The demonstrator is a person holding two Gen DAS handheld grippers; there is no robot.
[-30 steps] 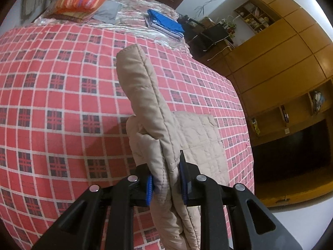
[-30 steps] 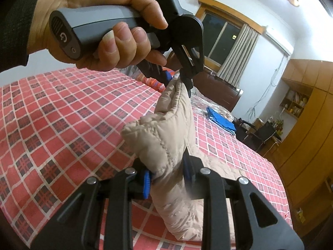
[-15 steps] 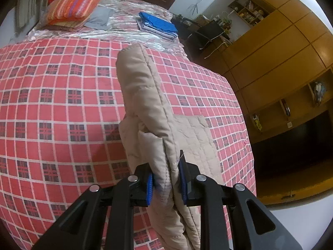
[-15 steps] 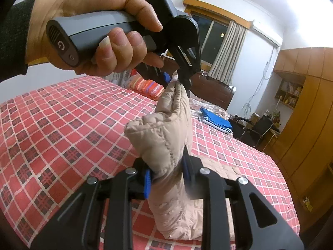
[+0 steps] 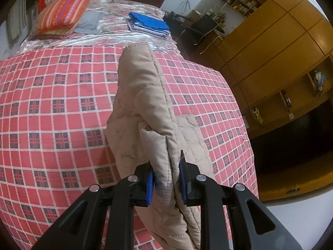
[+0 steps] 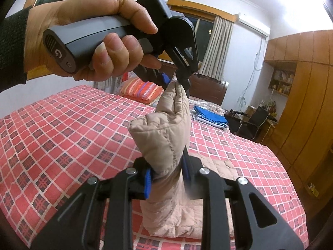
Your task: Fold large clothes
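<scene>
Beige quilted jacket [image 5: 145, 112] hangs lifted above a red checked bedspread [image 5: 52, 108], its lower part resting on the bed beneath both claws. To fold it neatly, I would keep the held edge taut and level (no sagging middle). Left gripper [image 5: 166, 180] and right gripper [image 6: 166, 176] each pinch thick padded fabric, jaws nearly closed.

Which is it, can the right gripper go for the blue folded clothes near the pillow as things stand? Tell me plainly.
Probably not. The right gripper has its jaws shut on the beige quilted jacket, which the left gripper also holds. The blue folded clothes lie at the far end of the bed, so it would have to let go first.
</scene>
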